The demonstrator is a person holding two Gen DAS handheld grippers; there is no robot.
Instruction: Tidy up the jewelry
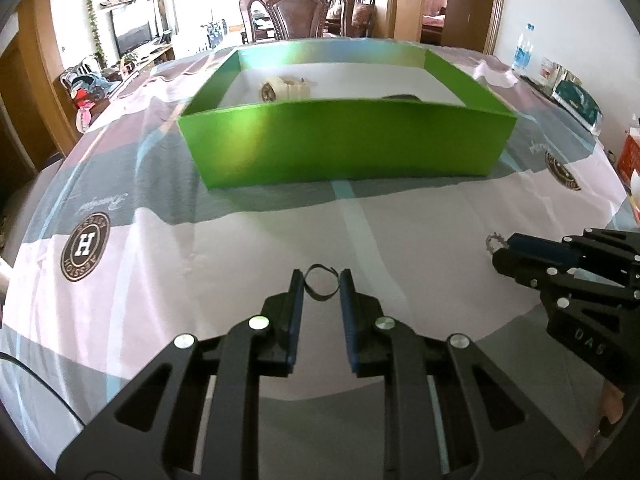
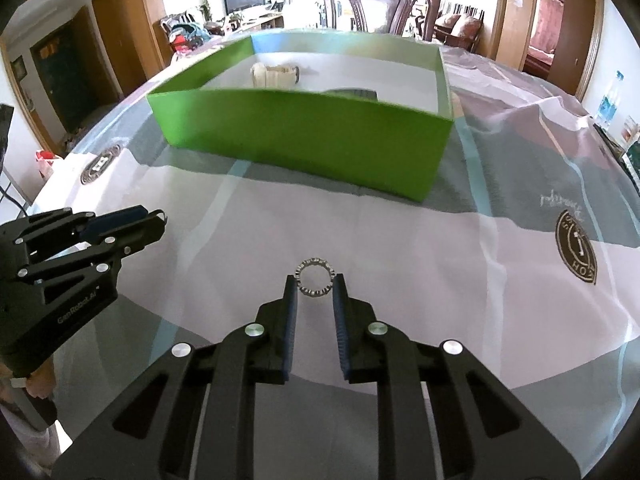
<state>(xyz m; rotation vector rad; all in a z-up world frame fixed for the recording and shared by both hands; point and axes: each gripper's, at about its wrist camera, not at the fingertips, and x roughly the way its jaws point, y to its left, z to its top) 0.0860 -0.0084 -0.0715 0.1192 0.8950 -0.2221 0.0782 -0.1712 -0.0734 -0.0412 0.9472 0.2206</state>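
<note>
Both grippers look mid-pickup. The left gripper (image 1: 321,285) pinches a thin dark ring (image 1: 320,285) between its 2 fingers; the right gripper (image 2: 315,283) pinches a silver toothed ring (image 2: 314,277). Both hang just above the worktop (image 2: 420,260). Next, carry each over the green box (image 2: 304,136) wall and release inside.

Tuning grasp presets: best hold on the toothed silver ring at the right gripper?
Pinch the toothed silver ring across its outer rim, fingers on opposite sides, coming straight along the right gripper axis. It stands on edge facing the camera, so only the thin band offers parallel faces.
</note>
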